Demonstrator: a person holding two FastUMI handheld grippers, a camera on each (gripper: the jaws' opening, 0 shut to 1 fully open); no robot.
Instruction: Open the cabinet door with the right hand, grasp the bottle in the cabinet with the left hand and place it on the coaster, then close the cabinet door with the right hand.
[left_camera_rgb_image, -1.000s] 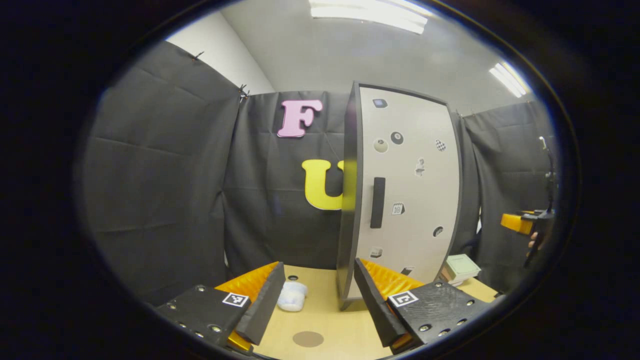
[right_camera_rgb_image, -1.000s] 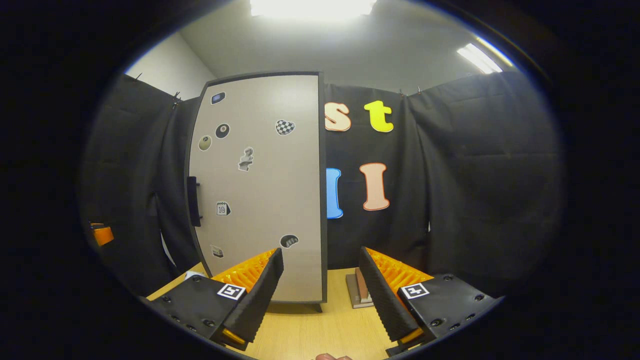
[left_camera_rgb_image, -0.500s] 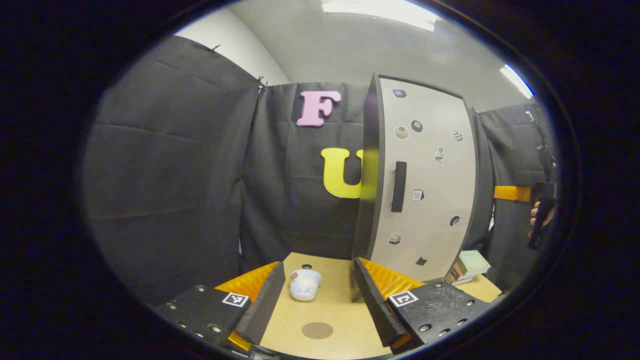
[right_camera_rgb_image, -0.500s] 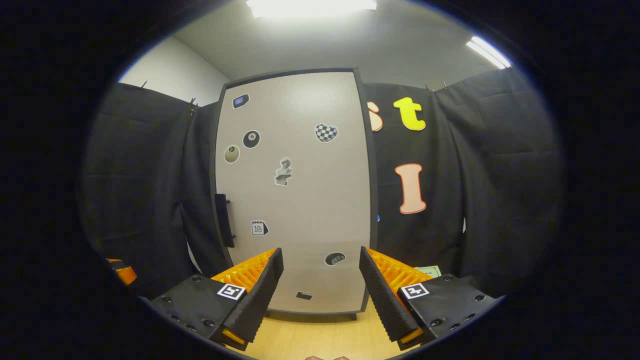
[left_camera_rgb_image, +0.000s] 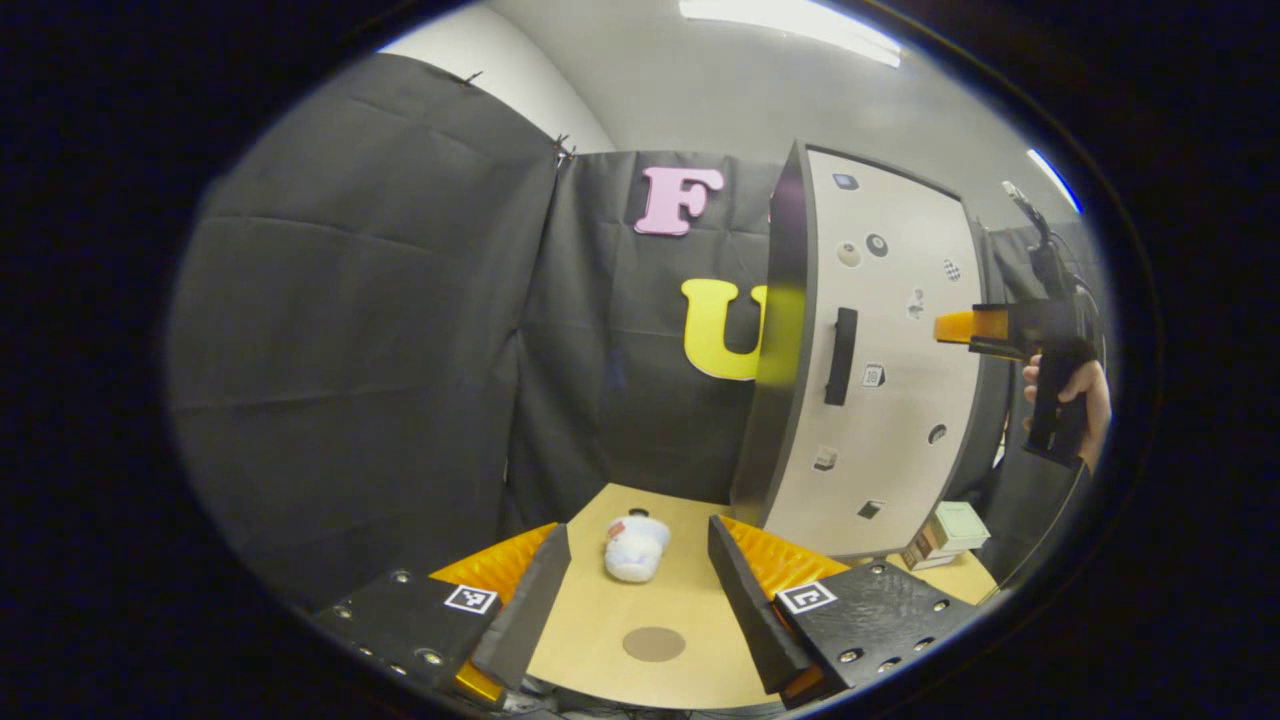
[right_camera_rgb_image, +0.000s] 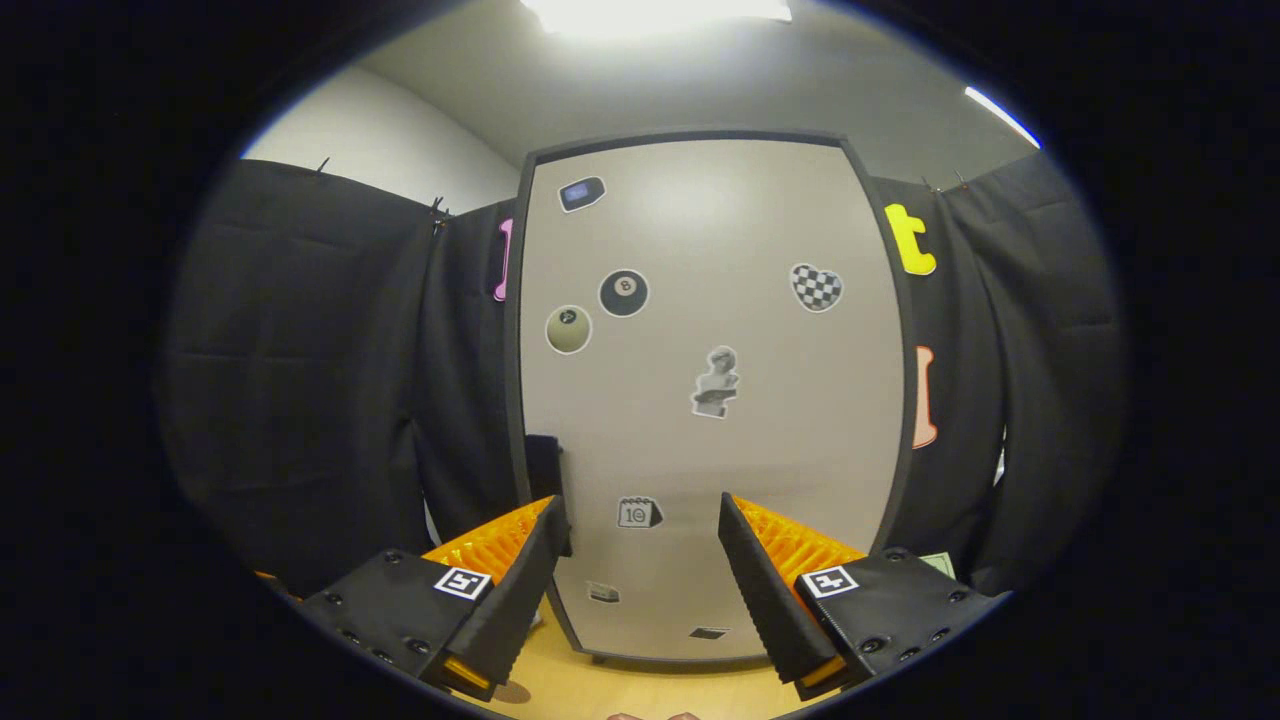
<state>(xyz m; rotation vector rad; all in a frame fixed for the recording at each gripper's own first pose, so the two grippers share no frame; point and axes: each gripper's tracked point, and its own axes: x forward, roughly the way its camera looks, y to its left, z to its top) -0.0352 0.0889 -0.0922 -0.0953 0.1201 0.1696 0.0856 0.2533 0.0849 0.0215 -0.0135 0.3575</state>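
Facing the shut cabinet door (right_camera_rgb_image: 700, 400) with right gripper (right_camera_rgb_image: 640, 560) fingers spread, upright handle (right_camera_rgb_image: 543, 465) lying just left; left gripper (left_camera_rgb_image: 635, 590) spread, idle.

We could not see inside the cabinet (right_camera_rgb_image: 710, 400), since its shut door (left_camera_rgb_image: 880, 360) hid the bottle. The door stickers (right_camera_rgb_image: 623, 293) were too small to read. A stack of books (left_camera_rgb_image: 945, 532) sat partly behind the cabinet, and the handle (right_camera_rgb_image: 545, 465) was partly covered by our right hand-held gripper (right_camera_rgb_image: 640, 590).
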